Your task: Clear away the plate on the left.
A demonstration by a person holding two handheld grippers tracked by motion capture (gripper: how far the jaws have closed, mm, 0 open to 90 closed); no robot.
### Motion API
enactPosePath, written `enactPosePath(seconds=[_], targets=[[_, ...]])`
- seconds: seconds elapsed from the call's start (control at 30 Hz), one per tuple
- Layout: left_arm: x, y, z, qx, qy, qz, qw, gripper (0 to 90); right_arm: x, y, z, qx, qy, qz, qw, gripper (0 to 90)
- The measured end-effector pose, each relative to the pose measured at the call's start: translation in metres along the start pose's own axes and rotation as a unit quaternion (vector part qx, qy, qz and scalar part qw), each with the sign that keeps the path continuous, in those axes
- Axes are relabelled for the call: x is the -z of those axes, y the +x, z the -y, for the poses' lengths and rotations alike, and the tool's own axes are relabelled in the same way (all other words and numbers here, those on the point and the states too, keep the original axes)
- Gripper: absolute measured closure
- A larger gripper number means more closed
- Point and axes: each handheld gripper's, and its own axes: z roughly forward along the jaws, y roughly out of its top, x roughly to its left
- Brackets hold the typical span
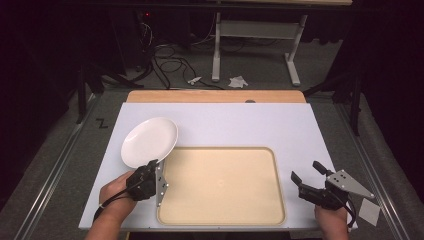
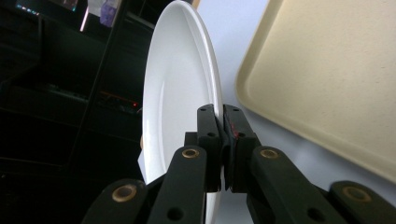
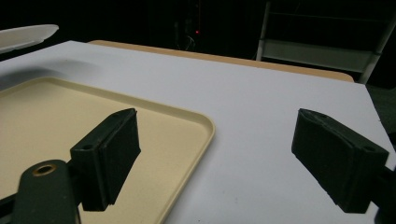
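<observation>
A white plate point(image 1: 149, 141) hovers above the white board at the left, off the tray's far-left corner. My left gripper point(image 1: 152, 164) is shut on its near rim; in the left gripper view the plate point(image 2: 180, 88) stands edge-on between the closed jaws point(image 2: 223, 123). A beige tray point(image 1: 221, 185) lies flat in the middle of the board, with nothing on it. My right gripper point(image 1: 306, 170) stands open just right of the tray, nothing between its fingers point(image 3: 109, 151). The tray's corner point(image 3: 205, 128) and the plate's edge point(image 3: 25, 35) show in the right gripper view.
The white board point(image 1: 240, 125) lies on a wooden tabletop point(image 1: 215, 96). A small white card point(image 1: 369, 211) sits off the board's near right corner. Beyond the table are a desk frame point(image 1: 255, 45), cables and scraps of paper on the floor.
</observation>
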Motion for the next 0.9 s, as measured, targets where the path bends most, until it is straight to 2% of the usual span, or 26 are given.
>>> enactPosePath(seconds=[0.27, 0.37, 0.53, 0.9], targets=[[0.005, -0.005, -0.011, -0.004, -0.023, 0.002, 0.9997, 87.4, 0.000, -0.001, 0.000, -0.004, 0.000, 0.004, 1.0000, 16.2], [0.008, -0.006, -0.015, -0.016, -0.028, 0.004, 0.9995, 87.3, 0.001, -0.001, -0.001, 0.003, -0.004, 0.000, 1.0000, 16.1], [0.010, -0.008, -0.023, -0.017, -0.040, 0.005, 0.9990, 87.3, -0.003, 0.000, 0.000, 0.002, 0.004, -0.001, 1.0000, 16.2], [0.020, -0.020, -0.044, -0.039, -0.074, 0.017, 0.9964, 87.3, -0.001, 0.001, 0.000, 0.003, 0.000, -0.001, 1.0000, 16.2]])
